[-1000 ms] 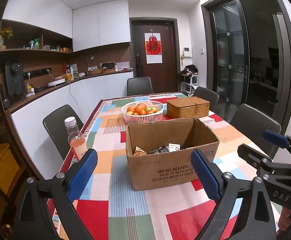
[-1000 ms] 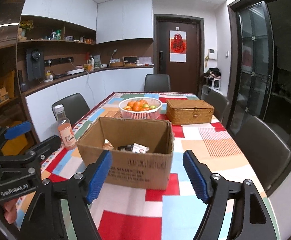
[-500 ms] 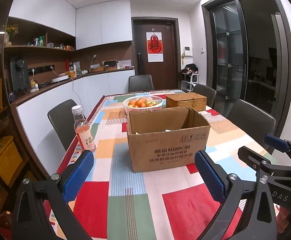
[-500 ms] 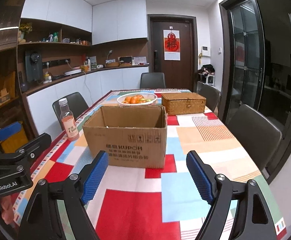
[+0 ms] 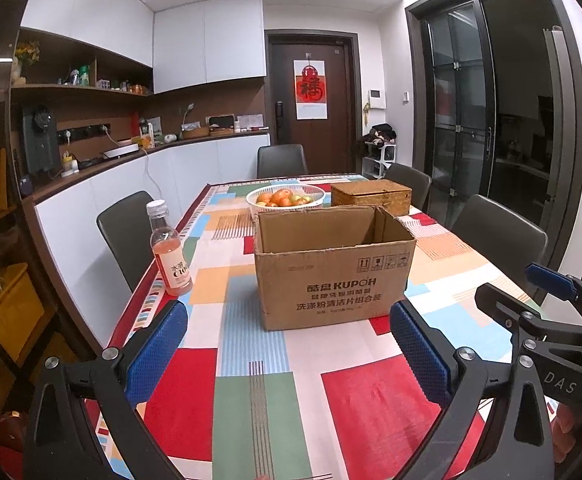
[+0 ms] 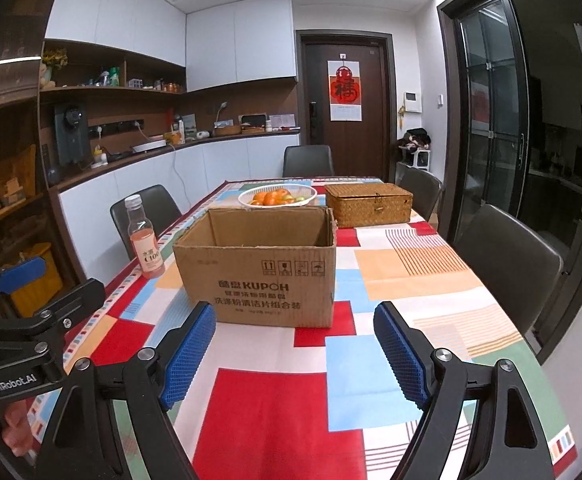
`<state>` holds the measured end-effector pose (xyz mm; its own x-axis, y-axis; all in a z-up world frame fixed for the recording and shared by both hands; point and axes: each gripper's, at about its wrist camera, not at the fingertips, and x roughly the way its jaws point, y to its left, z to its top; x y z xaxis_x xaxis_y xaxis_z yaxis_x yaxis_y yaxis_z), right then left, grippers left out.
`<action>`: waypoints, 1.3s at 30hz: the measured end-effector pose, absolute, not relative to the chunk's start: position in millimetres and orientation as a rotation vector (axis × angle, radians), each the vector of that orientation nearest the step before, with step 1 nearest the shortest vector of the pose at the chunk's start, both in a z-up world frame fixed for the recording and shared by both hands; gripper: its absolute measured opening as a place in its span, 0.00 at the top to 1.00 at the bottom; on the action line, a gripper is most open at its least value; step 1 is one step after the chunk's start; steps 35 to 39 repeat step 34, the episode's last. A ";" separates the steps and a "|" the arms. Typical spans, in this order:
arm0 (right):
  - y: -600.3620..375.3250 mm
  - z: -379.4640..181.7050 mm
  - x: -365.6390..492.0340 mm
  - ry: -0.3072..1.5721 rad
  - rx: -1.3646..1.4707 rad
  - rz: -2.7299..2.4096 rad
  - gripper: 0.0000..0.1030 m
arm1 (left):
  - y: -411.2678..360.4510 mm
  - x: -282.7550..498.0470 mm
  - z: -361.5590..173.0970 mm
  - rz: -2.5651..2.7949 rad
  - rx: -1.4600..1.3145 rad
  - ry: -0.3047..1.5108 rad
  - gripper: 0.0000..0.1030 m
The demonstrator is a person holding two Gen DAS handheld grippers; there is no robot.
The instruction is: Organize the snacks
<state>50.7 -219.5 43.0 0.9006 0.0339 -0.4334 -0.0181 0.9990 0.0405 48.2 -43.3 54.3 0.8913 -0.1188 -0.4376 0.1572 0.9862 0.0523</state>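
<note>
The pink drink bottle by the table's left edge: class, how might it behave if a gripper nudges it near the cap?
The bottle is tall and narrow, so it probably tips. Once down, its round body would likely roll.

Tablecloth (image 6: 271, 420): patchwork of red, blue, green, orange & white blocks, some striped. Box (image 6: 259, 276) plain brown cardboard w/ black print, centre frame. Bottle (image 6: 145, 240) at left: pink drink, white cap. White basket (image 6: 277, 197), orange fruit. Gripper pads (image 6: 399, 356) blue, textured.
</note>
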 end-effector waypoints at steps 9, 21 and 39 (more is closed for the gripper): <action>-219.1 40.5 51.4 0.463 0.041 0.028 0.20 | -42.3 45.8 54.0 -0.129 0.099 0.438 0.00; -219.4 39.3 49.9 0.460 0.052 0.014 0.20 | -42.0 43.9 55.5 -0.123 0.106 0.426 0.00; -219.3 38.3 48.7 0.468 0.050 0.019 0.20 | -41.2 43.6 55.4 -0.119 0.102 0.432 0.00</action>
